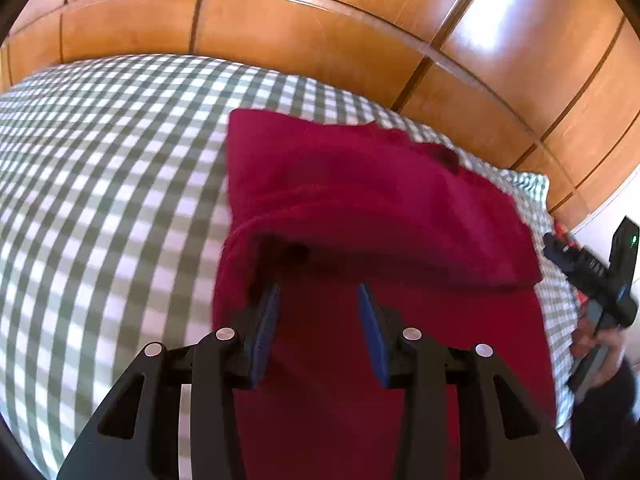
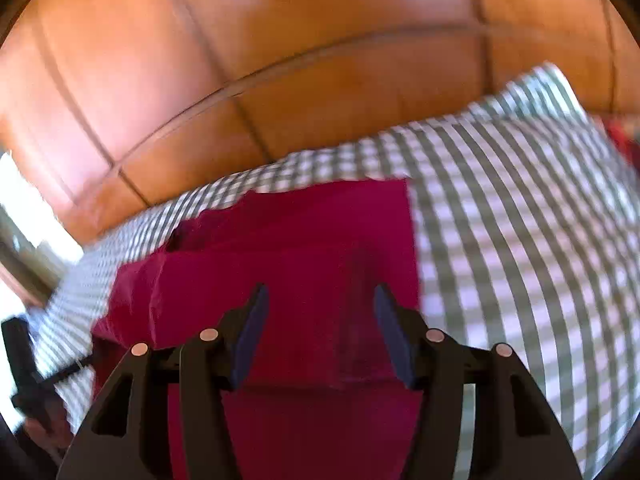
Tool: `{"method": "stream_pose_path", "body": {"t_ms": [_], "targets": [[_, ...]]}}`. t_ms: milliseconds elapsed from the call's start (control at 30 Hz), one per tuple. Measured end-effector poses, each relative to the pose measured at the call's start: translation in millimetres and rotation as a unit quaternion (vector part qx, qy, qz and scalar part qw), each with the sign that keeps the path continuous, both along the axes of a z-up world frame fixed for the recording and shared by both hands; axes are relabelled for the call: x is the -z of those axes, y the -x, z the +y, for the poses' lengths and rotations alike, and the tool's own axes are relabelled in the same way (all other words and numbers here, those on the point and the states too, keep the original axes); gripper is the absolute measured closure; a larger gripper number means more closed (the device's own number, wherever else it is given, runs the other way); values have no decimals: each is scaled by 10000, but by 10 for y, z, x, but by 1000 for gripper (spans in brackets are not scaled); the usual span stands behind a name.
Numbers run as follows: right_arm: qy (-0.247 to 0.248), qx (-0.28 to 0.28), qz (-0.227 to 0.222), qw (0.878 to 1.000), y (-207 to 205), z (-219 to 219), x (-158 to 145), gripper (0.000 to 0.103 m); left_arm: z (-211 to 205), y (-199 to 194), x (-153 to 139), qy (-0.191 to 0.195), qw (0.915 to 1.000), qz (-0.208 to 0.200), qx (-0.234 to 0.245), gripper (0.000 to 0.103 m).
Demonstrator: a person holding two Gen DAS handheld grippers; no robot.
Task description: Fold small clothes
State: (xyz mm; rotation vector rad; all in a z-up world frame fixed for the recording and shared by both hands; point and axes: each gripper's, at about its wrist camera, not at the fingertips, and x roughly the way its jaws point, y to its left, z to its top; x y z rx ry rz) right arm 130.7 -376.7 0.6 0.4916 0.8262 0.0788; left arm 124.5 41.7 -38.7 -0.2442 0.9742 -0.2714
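Observation:
A dark red garment [image 1: 360,208] lies on the green-and-white checked bedcover [image 1: 100,200], with one layer folded over another. My left gripper [image 1: 319,292] hovers over its near left part, jaws apart, the blue pads [image 1: 267,332] clear of the cloth with nothing pinched between them. In the right wrist view the same red garment [image 2: 304,248] lies folded with a straight right edge. My right gripper [image 2: 320,292] stands open just above it, nothing between its blue pads [image 2: 394,340]. The right gripper's body [image 1: 600,280] and the hand holding it show at the left view's right edge.
Orange-brown wooden wardrobe panels [image 1: 320,40] rise right behind the bed. The checked bedcover [image 2: 520,240] spreads wide to the right of the garment. The other gripper's dark body [image 2: 28,372] shows at the right view's lower left edge. A bright window area [image 2: 24,208] lies at far left.

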Motion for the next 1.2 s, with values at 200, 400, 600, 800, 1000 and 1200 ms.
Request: {"method": "stream_pose_path", "body": {"t_ms": [200, 400, 600, 800, 1000, 1200], "targets": [[-317, -211, 233, 9990, -55, 16, 104, 49, 108, 105, 61, 80, 9999, 0, -126, 64], [399, -570, 234, 9973, -91, 331, 15, 97, -76, 179, 135, -267, 9996, -20, 64, 64], [928, -266, -155, 9952, -64, 106, -343, 97, -73, 266, 266, -532, 9984, 131, 148, 62], [743, -166, 376, 9964, -92, -39, 194, 92, 83, 342, 139, 36, 9997, 187, 164, 62], [907, 58, -211, 9956, 58, -72, -191, 56, 245, 33, -271, 416, 9979, -270, -408, 59], [1266, -463, -431, 9899, -14, 248, -372, 51, 349, -742, -138, 863, 9922, 23, -897, 42]]}}
